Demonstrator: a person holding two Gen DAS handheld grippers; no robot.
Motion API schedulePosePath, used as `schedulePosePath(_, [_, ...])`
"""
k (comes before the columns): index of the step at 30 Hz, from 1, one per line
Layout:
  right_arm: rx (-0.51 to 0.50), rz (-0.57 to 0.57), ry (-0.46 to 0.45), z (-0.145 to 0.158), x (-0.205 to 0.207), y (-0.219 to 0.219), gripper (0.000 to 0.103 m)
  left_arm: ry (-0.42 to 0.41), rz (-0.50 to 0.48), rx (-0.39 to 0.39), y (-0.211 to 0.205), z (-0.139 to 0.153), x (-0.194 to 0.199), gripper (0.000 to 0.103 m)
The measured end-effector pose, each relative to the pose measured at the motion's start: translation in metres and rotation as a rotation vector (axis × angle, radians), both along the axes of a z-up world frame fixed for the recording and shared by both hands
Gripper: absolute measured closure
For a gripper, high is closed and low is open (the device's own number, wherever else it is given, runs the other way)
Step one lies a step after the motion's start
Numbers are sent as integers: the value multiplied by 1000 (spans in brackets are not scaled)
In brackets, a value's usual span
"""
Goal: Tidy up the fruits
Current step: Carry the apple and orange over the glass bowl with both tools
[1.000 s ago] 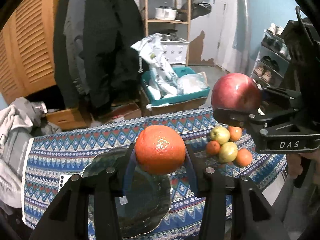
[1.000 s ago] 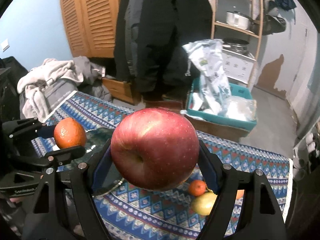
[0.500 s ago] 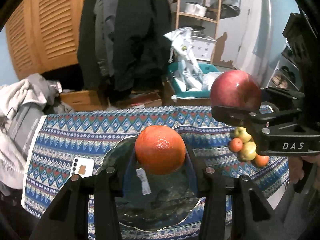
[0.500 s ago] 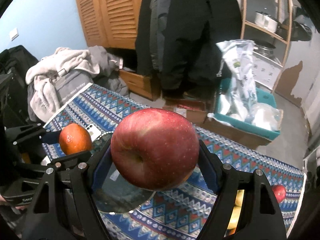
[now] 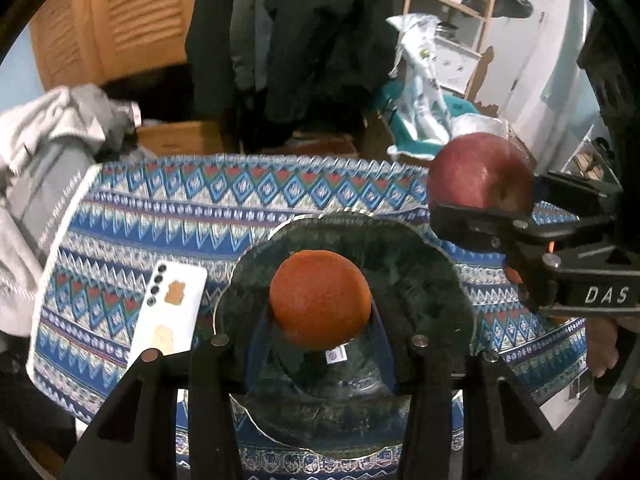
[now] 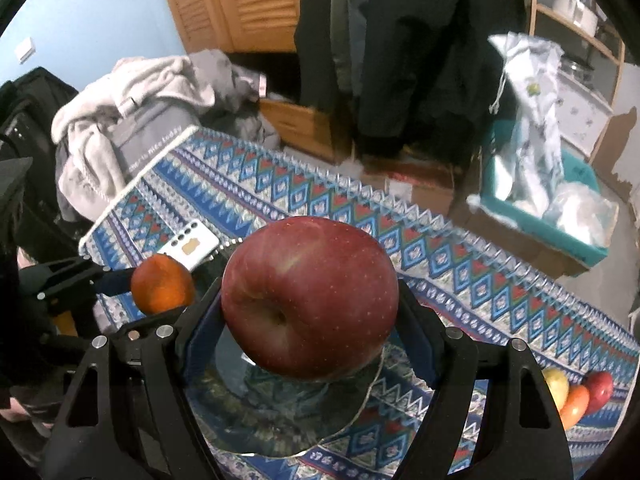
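Left wrist view shows your left gripper (image 5: 320,316) clamping the orange (image 5: 319,299) and your right gripper (image 6: 310,316) the apple (image 6: 310,296) above the plate (image 5: 432,276); lower, then release them.

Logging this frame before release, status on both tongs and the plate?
Left tongs shut on orange, above glass plate. Right tongs shut on red apple, over plate edge. White phone beside plate, not blocking.

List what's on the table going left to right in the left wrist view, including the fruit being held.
White phone → orange held in the left tool over the glass plate → red apple held in the right tool.
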State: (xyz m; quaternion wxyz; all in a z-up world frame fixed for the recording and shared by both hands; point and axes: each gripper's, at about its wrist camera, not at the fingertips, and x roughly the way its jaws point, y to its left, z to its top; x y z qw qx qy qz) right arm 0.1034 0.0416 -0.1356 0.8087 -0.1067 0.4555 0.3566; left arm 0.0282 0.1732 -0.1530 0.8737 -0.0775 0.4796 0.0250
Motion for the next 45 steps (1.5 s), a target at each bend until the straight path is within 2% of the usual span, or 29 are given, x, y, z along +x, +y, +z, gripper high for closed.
schedulePosePath(6, [-34, 7, 60, -28, 3, 7, 24, 74, 35, 3, 9, -27, 6, 56])
schedulePosePath(14, [-66, 21, 99, -48, 0, 13, 24, 170, 42, 5, 9, -55, 11, 54])
schedulePosePath(18, [-80, 23, 118, -57, -2, 12, 24, 175, 39, 5, 11, -57, 11, 49])
schedulePosePath(38, [-157, 31, 232, -102, -7, 12, 24, 185, 48, 34, 9, -48, 2, 46])
schedulePosePath(45, [-161, 42, 229, -101, -12, 12, 24, 176, 39, 33, 6, -41, 0, 45])
